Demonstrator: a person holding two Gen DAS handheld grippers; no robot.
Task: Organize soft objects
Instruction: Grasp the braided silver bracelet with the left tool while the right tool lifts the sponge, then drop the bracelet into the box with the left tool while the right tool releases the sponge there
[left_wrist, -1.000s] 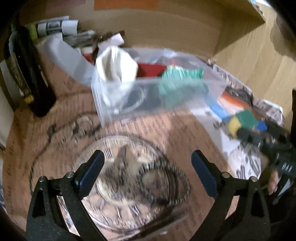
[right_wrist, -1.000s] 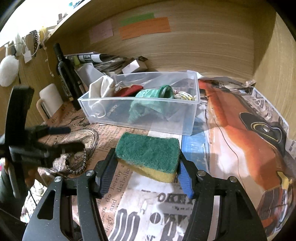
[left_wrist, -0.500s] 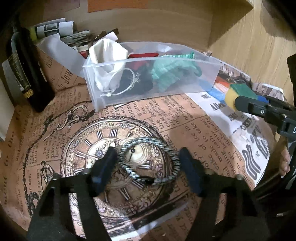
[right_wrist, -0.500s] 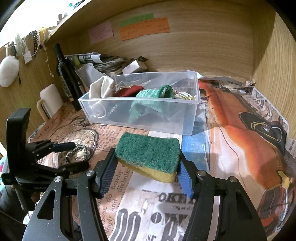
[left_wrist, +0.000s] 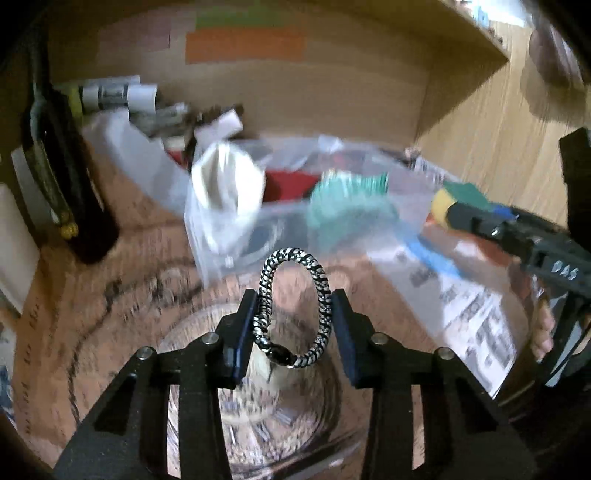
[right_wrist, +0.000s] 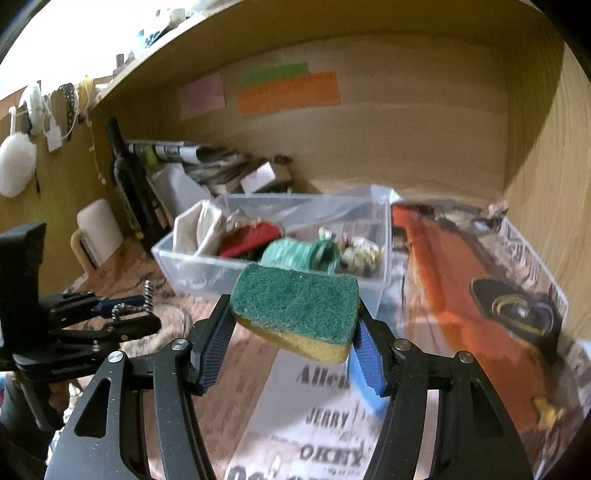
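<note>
My left gripper (left_wrist: 293, 310) is shut on a black-and-white braided loop (left_wrist: 291, 291) and holds it off the table, squeezed into a tall oval. It also shows in the right wrist view (right_wrist: 127, 306). My right gripper (right_wrist: 291, 325) is shut on a green-and-yellow sponge (right_wrist: 295, 306), held above the paper just in front of the clear plastic bin (right_wrist: 380, 236). The sponge also shows in the left wrist view (left_wrist: 458, 195). The bin (left_wrist: 207, 240) holds a white cloth (left_wrist: 225, 181), a red item (right_wrist: 255, 236) and a green knit piece (right_wrist: 295, 254).
A dark bottle (right_wrist: 127, 177) and a white mug (right_wrist: 98, 229) stand at the left. Papers and a small box (right_wrist: 258, 177) lie behind the bin. Wooden walls close the back and right. Printed paper (right_wrist: 461, 266) covers the table. A glass dish (left_wrist: 258, 413) sits under my left gripper.
My left gripper has closed on the braided loop and lifted it off the dish. My right gripper has risen and moved toward the bin with the sponge.
</note>
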